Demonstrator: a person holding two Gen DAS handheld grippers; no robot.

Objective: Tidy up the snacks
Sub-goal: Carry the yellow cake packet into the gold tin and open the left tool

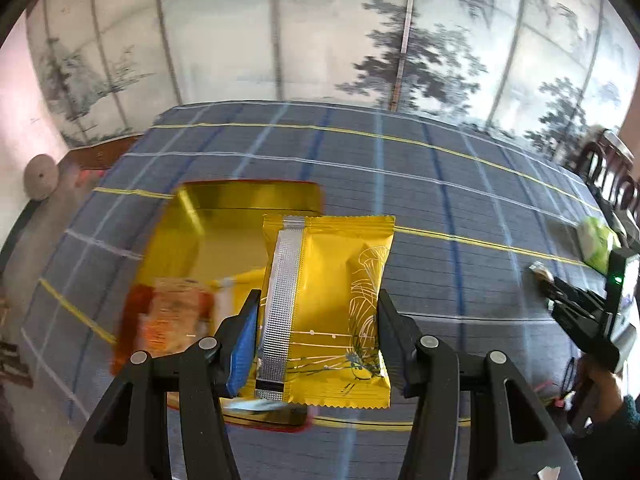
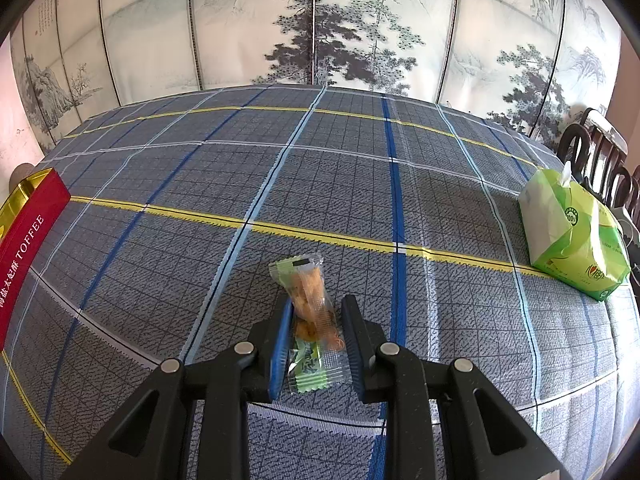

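Note:
My left gripper [image 1: 316,312] is shut on a yellow foil snack packet [image 1: 332,304] and holds it above the right edge of an open gold-lined box [image 1: 224,216] with a red outside. An orange snack packet [image 1: 172,312] lies blurred inside the box. My right gripper [image 2: 316,320] is open, its fingers on either side of a clear and green wrapped snack [image 2: 312,316] that lies on the checked tablecloth [image 2: 360,184]; I cannot tell if the pads touch it. The right gripper also shows at the far right of the left wrist view [image 1: 540,272].
The red box marked TOFFEE [image 2: 28,240] is at the left edge of the right wrist view. A green tissue pack [image 2: 572,232] lies at the table's right side, with dark wooden chairs [image 2: 600,160] behind it. A painted folding screen [image 2: 320,24] stands behind the table.

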